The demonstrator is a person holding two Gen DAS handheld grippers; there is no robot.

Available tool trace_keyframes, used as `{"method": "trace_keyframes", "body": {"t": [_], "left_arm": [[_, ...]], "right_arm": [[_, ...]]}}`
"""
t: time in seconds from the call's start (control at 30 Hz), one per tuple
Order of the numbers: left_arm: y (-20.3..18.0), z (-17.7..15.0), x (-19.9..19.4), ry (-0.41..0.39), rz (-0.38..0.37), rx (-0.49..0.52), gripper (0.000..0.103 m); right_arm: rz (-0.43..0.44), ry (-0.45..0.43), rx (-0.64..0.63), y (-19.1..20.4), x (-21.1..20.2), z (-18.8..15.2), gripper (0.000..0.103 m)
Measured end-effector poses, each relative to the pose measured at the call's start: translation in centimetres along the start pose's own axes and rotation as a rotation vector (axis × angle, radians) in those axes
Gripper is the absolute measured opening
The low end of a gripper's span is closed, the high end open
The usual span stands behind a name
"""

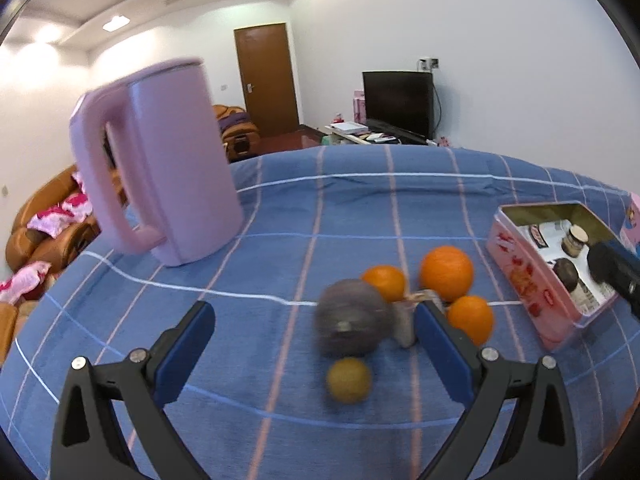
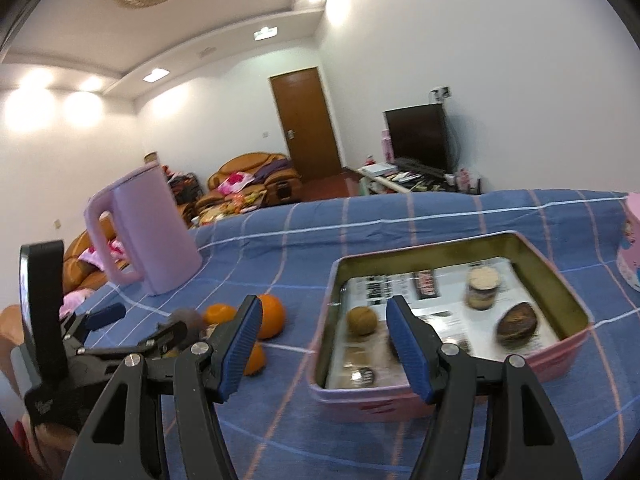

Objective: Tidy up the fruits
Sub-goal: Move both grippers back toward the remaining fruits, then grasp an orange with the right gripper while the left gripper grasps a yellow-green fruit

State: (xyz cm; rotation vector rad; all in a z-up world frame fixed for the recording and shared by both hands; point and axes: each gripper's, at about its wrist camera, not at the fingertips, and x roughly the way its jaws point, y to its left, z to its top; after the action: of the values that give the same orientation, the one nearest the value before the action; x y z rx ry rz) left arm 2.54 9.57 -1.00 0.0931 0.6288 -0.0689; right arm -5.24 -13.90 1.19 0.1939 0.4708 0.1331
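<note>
Both grippers are seen with jaws spread and nothing between the blue pads. The left gripper (image 1: 314, 322) is held over the blue checked cloth of the tabletop (image 1: 360, 208), with a blurred grey-purple round fruit (image 1: 350, 322) and a small yellow-green fruit (image 1: 348, 380) framed between its fingers but not touched. Three oranges (image 1: 446, 272) are clustered just beyond, close beside a small silvery object (image 1: 406, 320) that cannot be identified. A pink kettle (image 1: 160, 168) is stood at the far left.

The right gripper (image 2: 324, 346) is pointed at the pink tin box (image 2: 400, 404), which lies open to the right of the oranges. Inside it, on printed paper whose lettering is too blurred to be read, a small brownish round fruit (image 2: 362, 320), a dark oval fruit (image 2: 518, 324) and a little jar (image 2: 484, 284) are seen. Red markings on the tin's side cannot be made out. A pink container with a cartoon picture (image 2: 630, 256) is placed at the right edge; no words on it can be read.
</note>
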Motion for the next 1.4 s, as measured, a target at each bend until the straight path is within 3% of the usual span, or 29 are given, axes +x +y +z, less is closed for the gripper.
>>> {"method": "trace_keyframes", "body": {"t": [0.13,0.3,0.5,0.63,0.83,0.97,1.13,1.4], "left_arm": [[2.2,-0.1,0.0,-0.002,0.004,-0.028,0.102],[4.8,-0.1,0.7,0.024,0.031,-0.101,0.102],[6.5,-0.1,0.5,0.018,-0.023,-0.164,0.102],[6.3,-0.2,0.5,0.028,-0.065,-0.141,0.101],[5.1,-0.2,0.4,0.048,-0.141,-0.092,0.101],[3.7,-0.5,0.9,0.097,-0.196,-0.034,0.101],[2.7,-0.9,0.9,0.107,-0.201,0.033,0.101],[2.5,-1.1,1.2,0.137,-0.197,0.057,0.101]], "right_arm": [[0.027,0.037,-0.058,2.0,1.1,-0.2,0.063],[0.073,0.157,-0.132,4.5,3.6,-0.7,0.032],[0.087,0.255,-0.199,6.8,6.0,-1.5,0.032],[0.078,0.325,-0.202,7.2,7.7,-1.8,0.032],[-0.003,0.340,-0.250,7.5,9.0,-1.7,0.032],[0.006,0.343,-0.244,7.4,9.2,-1.4,0.032],[0.004,0.343,-0.270,7.6,9.4,-1.4,0.032],[0.017,0.350,-0.301,7.7,9.3,-1.3,0.033]]}}
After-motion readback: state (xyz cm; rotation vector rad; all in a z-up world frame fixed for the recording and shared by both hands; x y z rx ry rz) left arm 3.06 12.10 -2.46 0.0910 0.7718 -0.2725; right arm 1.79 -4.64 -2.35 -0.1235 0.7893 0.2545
